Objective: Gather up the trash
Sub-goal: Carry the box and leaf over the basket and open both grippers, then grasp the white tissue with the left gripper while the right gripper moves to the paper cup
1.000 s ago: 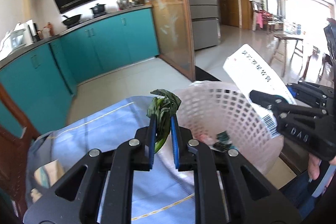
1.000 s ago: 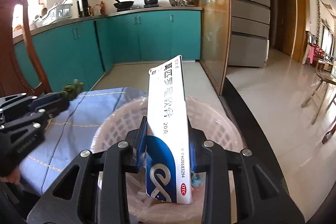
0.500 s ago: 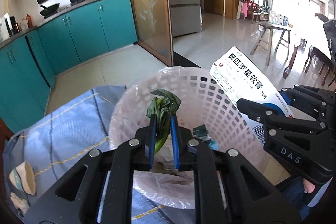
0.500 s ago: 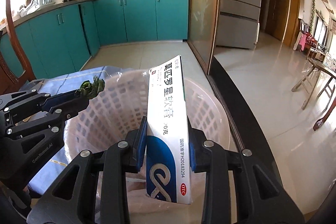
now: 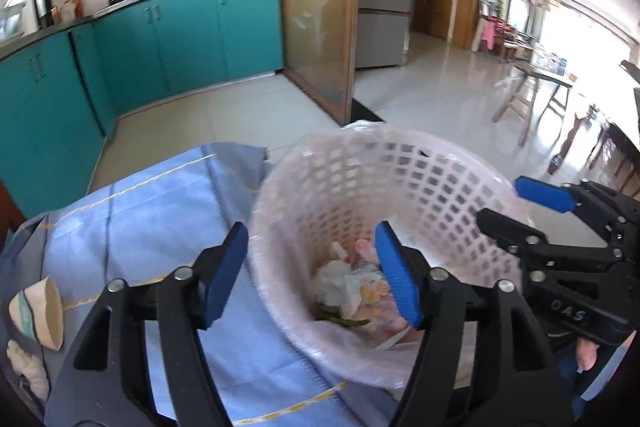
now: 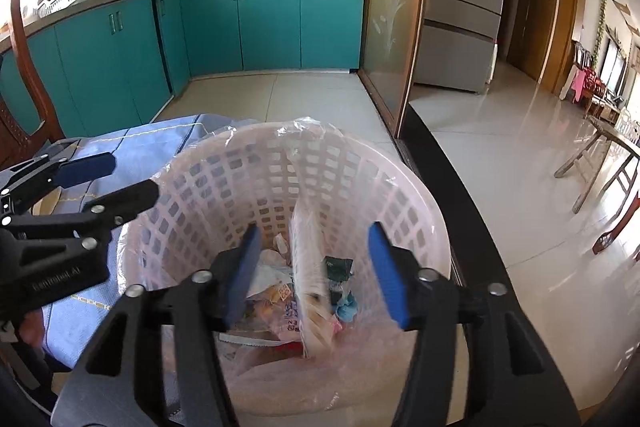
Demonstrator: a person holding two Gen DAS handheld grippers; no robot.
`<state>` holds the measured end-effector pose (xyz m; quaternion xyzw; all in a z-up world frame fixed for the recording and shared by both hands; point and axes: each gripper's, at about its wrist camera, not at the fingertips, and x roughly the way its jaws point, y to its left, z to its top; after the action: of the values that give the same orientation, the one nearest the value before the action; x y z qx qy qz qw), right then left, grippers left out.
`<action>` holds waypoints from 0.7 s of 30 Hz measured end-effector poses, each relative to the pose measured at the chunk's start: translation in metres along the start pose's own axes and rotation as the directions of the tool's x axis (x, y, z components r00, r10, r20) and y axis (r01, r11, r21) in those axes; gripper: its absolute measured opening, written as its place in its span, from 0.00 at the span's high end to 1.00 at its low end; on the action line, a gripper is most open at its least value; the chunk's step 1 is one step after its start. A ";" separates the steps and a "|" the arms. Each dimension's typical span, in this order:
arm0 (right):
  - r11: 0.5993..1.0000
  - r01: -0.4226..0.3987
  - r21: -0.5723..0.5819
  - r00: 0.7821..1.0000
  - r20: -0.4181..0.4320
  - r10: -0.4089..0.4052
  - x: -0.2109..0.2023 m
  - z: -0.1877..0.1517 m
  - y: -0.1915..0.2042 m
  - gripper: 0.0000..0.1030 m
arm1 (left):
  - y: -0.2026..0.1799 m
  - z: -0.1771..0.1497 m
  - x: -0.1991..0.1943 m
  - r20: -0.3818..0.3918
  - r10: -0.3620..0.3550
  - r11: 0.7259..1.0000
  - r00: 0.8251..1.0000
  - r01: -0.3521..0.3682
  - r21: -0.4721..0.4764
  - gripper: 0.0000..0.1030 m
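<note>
Both grippers are seen spread wide, nothing held between the pads. Left gripper (image 5: 312,267) is positioned over the near-left rim of the pink mesh basket (image 5: 404,163), one pad outside the wall over the blue tablecloth (image 5: 160,211), the other pad inside the basket opening. Right gripper (image 6: 314,269) is held above the basket opening, both pads inside the rim line.

Trash is located in the bottom of the basket (lined with a clear plastic bag (image 6: 304,127)): the white medicine box (image 6: 310,267) is seen standing on end, blurred, between the right gripper's pads but not touched by them. A green vegetable scrap (image 5: 344,321) is lying at the near side of the basket floor, beside crumpled white paper (image 5: 336,283). A dark wrapper (image 6: 338,269) and a blue scrap (image 6: 346,309) are lying just right of the box.

A small cup (image 5: 38,313) is lying on its side on the cloth, well left of the basket.
</note>
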<state>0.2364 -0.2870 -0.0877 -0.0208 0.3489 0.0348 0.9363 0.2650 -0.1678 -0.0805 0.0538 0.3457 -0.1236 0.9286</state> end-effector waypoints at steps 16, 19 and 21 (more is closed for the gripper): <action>0.942 -0.254 -0.218 0.966 -0.015 0.257 0.020 0.019 0.121 0.39 | 0.178 -0.113 -0.057 -0.201 0.625 0.764 0.754 -0.644 -0.041 0.48; 0.896 -0.372 -0.242 0.927 -0.046 0.373 0.025 0.028 0.155 0.39 | 0.201 -0.129 -0.058 -0.252 0.619 0.756 0.744 -0.651 -0.068 0.47; 0.859 -0.433 -0.273 0.899 -0.066 0.432 0.030 0.031 0.179 0.39 | 0.209 -0.136 -0.054 -0.271 0.606 0.761 0.748 -0.644 -0.074 0.47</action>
<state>0.2646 -0.1050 -0.0865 -0.0746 0.3375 0.2929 0.8915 0.1957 0.0697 -0.1452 0.1048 0.4217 0.2310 0.8705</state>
